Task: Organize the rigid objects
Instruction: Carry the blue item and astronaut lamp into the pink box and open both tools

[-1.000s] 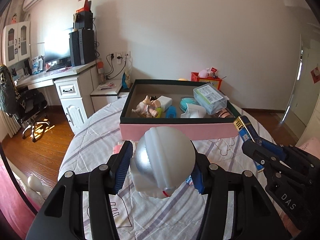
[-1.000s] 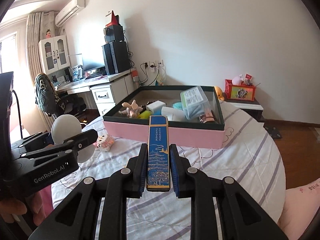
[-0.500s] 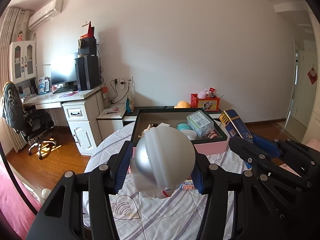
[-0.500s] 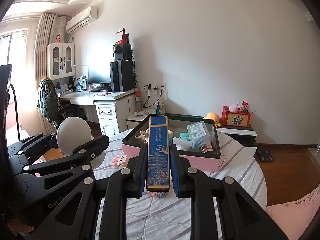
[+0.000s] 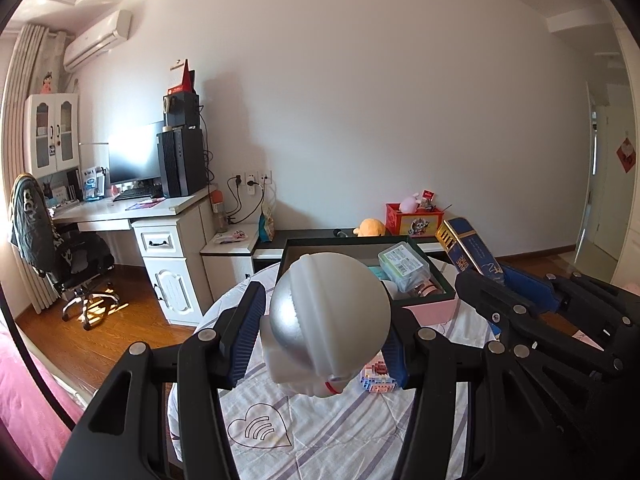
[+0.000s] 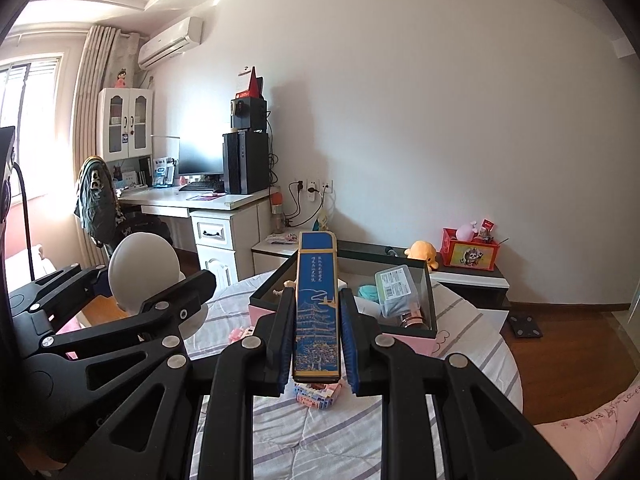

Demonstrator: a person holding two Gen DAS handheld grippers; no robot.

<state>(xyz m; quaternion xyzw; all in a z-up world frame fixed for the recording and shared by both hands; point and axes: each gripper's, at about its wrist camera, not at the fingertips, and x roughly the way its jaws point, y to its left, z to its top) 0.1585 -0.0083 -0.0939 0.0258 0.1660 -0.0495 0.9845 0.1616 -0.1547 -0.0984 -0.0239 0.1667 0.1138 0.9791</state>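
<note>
Left gripper: clamped on white-and-silver dome, before the pink box.
Right gripper: closed on long blue box, before the pink box.

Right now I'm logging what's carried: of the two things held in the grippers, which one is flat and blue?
The long blue box in the right gripper; the left gripper holds a round silver-white dome object.
</note>
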